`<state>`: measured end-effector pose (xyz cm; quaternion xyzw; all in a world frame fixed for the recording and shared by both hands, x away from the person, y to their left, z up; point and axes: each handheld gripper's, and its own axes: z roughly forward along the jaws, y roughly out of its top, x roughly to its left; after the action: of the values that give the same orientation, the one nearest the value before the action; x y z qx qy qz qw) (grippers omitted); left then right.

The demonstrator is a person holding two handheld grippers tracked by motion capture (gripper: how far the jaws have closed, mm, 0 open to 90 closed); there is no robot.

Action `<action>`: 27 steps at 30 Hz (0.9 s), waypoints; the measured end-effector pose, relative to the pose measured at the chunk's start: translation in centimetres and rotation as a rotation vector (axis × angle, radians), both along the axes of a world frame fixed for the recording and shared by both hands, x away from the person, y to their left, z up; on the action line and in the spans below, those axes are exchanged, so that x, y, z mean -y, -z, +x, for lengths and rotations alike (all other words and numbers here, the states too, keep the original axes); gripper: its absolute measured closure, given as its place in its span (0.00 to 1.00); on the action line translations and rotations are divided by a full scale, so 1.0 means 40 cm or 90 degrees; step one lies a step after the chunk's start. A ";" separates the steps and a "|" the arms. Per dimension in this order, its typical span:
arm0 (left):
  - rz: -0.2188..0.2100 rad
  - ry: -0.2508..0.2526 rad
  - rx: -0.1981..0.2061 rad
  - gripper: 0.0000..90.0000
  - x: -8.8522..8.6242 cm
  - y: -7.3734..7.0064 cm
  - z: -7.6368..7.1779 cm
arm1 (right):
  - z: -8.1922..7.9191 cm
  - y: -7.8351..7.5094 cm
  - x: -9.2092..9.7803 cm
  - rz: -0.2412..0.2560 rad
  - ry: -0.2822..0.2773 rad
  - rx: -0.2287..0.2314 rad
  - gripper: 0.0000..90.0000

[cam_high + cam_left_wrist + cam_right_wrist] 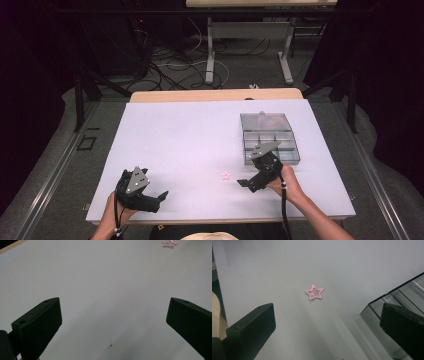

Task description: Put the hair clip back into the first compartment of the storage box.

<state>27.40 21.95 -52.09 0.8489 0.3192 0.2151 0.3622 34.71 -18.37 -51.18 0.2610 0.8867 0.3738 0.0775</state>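
A small pink star-shaped clip lies flat on the white table mat, between the two hands. My right gripper is held just right of it, jaws wide apart and empty; in the right gripper view the star lies ahead of the jaws, clear of them. My left gripper rests near the table's front left, open with nothing between its jaws. In the left gripper view the star is far off at the top right.
A clear plastic compartment box with its lid raised stands at the right, just behind my right gripper; its corner is beside the right jaw. The mat's front edge runs close under both hands.
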 end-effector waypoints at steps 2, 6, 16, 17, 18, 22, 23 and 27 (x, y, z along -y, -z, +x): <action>0.000 0.000 0.000 0.00 0.000 0.001 0.000 | 0.002 0.001 0.000 -0.001 0.000 -0.001 0.00; 0.003 0.001 0.001 0.00 0.001 -0.001 0.000 | 0.008 0.002 -0.006 0.006 -0.004 0.003 0.00; 0.000 -0.001 0.006 0.00 0.003 0.001 0.002 | 0.025 0.003 -0.042 0.002 -0.022 0.003 0.00; 0.000 -0.001 0.006 0.00 0.003 0.002 0.002 | 0.027 0.003 -0.048 -0.001 -0.016 0.006 0.00; 0.000 -0.001 0.005 0.00 0.003 0.002 0.002 | 0.027 0.003 -0.048 -0.001 -0.016 0.006 0.00; 0.004 0.002 0.000 0.00 0.003 0.000 0.003 | 0.039 0.011 -0.071 -0.006 -0.026 0.003 0.00; 0.004 0.002 0.000 0.00 0.003 0.000 0.003 | 0.041 0.011 -0.073 -0.009 -0.032 0.000 0.00; 0.003 0.000 0.001 0.00 0.003 0.000 0.003 | 0.047 0.015 -0.087 -0.015 -0.036 -0.010 0.00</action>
<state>27.51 21.83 -52.11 0.8495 0.3183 0.2166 0.3606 36.61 -14.88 -51.79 0.2381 0.8986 0.3631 0.0632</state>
